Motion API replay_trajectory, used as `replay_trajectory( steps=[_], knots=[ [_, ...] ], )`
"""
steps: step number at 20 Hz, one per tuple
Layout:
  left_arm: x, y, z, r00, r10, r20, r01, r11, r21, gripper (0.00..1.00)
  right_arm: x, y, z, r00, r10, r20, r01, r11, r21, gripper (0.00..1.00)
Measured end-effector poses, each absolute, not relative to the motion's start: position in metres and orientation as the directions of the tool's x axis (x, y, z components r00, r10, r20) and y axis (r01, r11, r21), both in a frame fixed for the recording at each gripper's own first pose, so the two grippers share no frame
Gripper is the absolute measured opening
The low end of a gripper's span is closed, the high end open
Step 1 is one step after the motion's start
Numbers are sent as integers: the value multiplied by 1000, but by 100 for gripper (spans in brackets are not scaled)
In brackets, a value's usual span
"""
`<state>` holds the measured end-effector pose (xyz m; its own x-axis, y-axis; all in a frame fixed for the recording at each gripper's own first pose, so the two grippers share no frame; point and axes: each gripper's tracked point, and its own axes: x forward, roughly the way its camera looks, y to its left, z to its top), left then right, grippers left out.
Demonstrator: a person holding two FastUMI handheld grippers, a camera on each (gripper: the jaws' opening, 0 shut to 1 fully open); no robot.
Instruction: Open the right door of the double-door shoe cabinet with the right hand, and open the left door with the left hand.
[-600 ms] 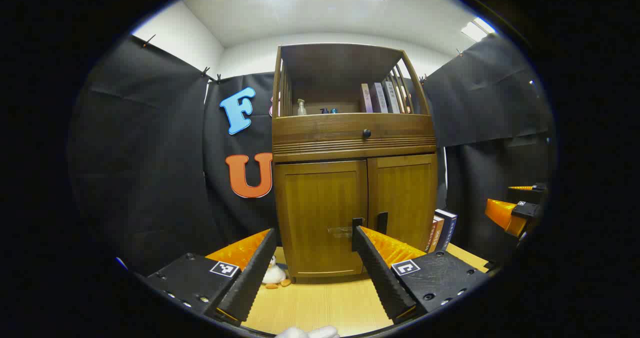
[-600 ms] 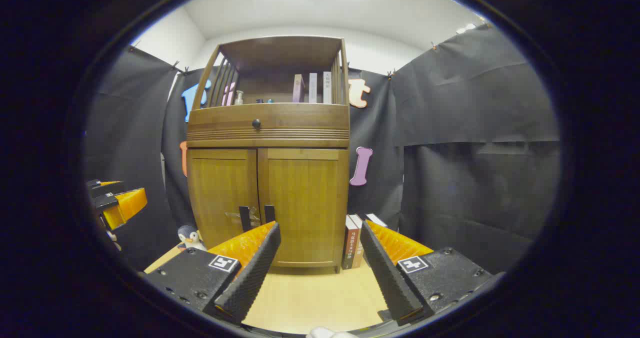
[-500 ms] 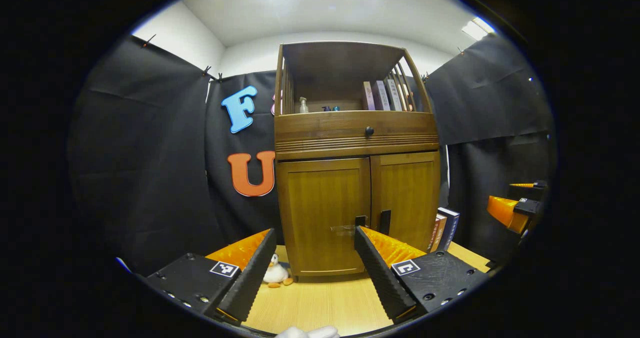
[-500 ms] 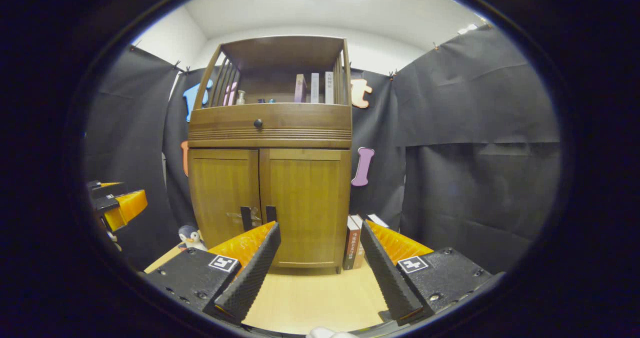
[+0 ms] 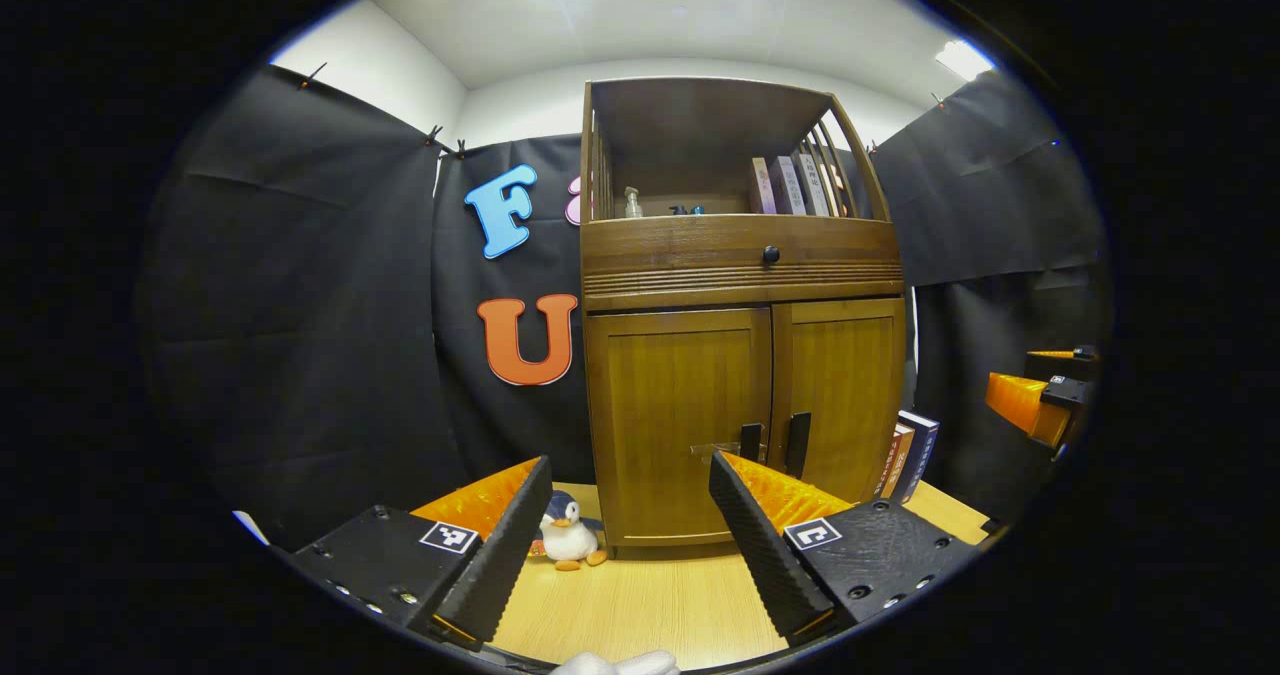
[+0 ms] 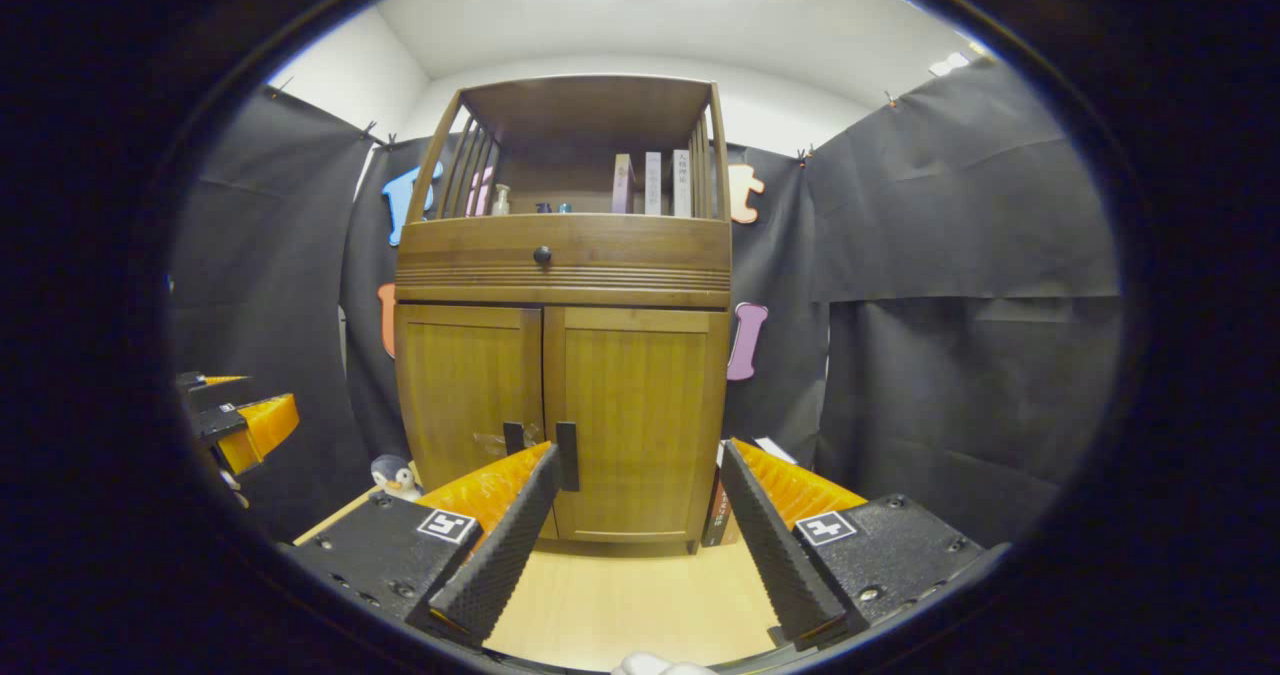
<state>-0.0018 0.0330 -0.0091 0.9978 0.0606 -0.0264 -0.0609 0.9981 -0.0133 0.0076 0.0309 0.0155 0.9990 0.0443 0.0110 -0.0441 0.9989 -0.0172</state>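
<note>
The shoe cabinet stands at the far side of the desk, its left door and right door both closed. The left claw and right claw hang near, fingers spread apart, holding nothing.

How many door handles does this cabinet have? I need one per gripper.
2: the left door handle and the right door handle, side by side at the centre seam, low on the closed doors. A knob sits above.
</note>
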Motion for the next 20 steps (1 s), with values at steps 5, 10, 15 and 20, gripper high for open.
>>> replay_trajectory(
  steps=[5,10,15,20],
  knots=[
    [-1,40,-11,998,61,-32,-61,998,-15,96,10,38,15,999,47,-2,-47,999,-21,100],
    [1,41,-16,997,55,-45,-55,998,-3,95,23,40,-7,998,45,-35,-47,998,-46,100],
    [4,35,-21,997,51,-64,-54,998,-35,95,69,43,-50,993,51,-107,-61,994,-86,100],
    [2,36,-18,991,96,-93,-98,995,-19,95,138,66,-86,983,107,-149,-120,990,-80,100]
  ],
)
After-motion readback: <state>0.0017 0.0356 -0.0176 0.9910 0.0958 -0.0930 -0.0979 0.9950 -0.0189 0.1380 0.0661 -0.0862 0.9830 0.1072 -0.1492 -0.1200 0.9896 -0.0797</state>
